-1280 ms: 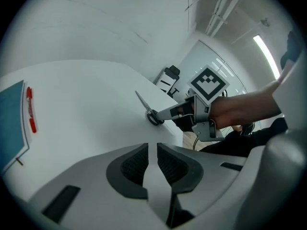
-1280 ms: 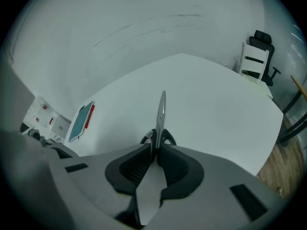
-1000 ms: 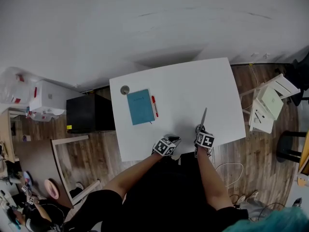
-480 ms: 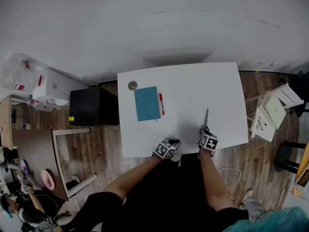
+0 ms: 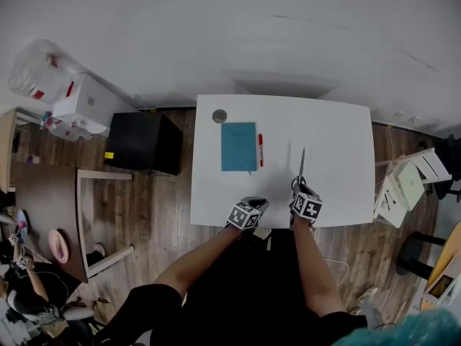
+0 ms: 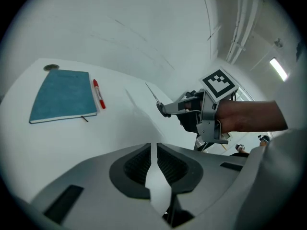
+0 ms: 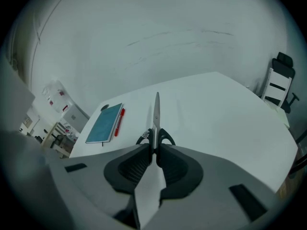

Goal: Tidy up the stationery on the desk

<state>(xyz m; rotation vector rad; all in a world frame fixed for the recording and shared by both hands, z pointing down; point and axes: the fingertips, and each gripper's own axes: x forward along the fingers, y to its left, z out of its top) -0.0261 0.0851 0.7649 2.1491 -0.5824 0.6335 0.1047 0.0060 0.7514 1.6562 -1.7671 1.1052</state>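
Observation:
A teal notebook (image 5: 238, 147) lies on the white desk (image 5: 338, 143) with a red pen (image 5: 260, 150) along its right side. A small round grey object (image 5: 220, 115) sits at the desk's far left corner. My right gripper (image 5: 302, 191) is shut on the black handles of a pair of scissors (image 5: 301, 166), whose blades point away from me over the desk. In the right gripper view the scissors (image 7: 156, 111) stick straight out of the jaws. My left gripper (image 5: 258, 205) is at the desk's near edge, shut with nothing in it. The left gripper view shows the notebook (image 6: 61, 96) and pen (image 6: 98, 94) ahead to the left.
A black cabinet (image 5: 142, 152) stands against the desk's left side. A white folding chair (image 5: 407, 186) stands to the right. An open wooden frame (image 5: 94, 222) and a white box (image 5: 86, 99) are further left on the wooden floor.
The head view has swung, so the desk sits further right and squarer in the picture. The scissors in my right gripper now point more straight away. Both grippers stay at the near edge.

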